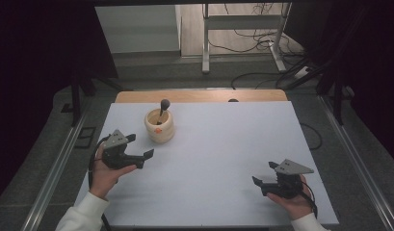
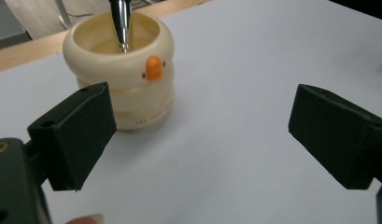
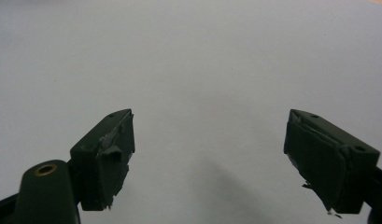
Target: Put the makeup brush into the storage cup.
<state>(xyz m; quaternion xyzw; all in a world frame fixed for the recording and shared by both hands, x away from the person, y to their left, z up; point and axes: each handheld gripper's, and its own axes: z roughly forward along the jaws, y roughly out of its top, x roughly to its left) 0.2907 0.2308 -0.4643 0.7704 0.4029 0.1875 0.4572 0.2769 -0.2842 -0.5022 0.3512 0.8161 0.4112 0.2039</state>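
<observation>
The left tongs (image 1: 140, 146) were released, their two black jaws spread wide with nothing between them, held in the person's left hand (image 1: 104, 174) low over the white tabletop (image 1: 214, 159). In the left gripper view the left tongs (image 2: 202, 126) pointed toward a cream ribbed cup (image 2: 121, 70), which stood just beyond the jaw seen at the left of that view and was not touched by either jaw. The cup bore a small orange beak and two dark dots on its upper ring, with a line of small lettering near its base that was too fine to read. A dark-handled utensil (image 2: 121, 21) stood inside it, leaning against the rim.

From the high view the cup (image 1: 159, 126) sat upright on the left half of the tabletop toward the far edge, near the left tongs, and the utensil's rounded dark top (image 1: 164, 103) rose above its mouth.

The right tongs (image 1: 263, 173) were likewise released and empty, held in the right hand (image 1: 293, 202) near the front right corner of the tabletop, well apart from the cup. In the right gripper view the right tongs (image 3: 209, 158) showed worn, frayed pads (image 3: 115, 154) over bare white surface.

A strip of wood (image 1: 199, 96) showed along the far edge of the tabletop, and beyond it cables (image 1: 262, 45) lay on the floor around a metal stand (image 1: 242, 29).
</observation>
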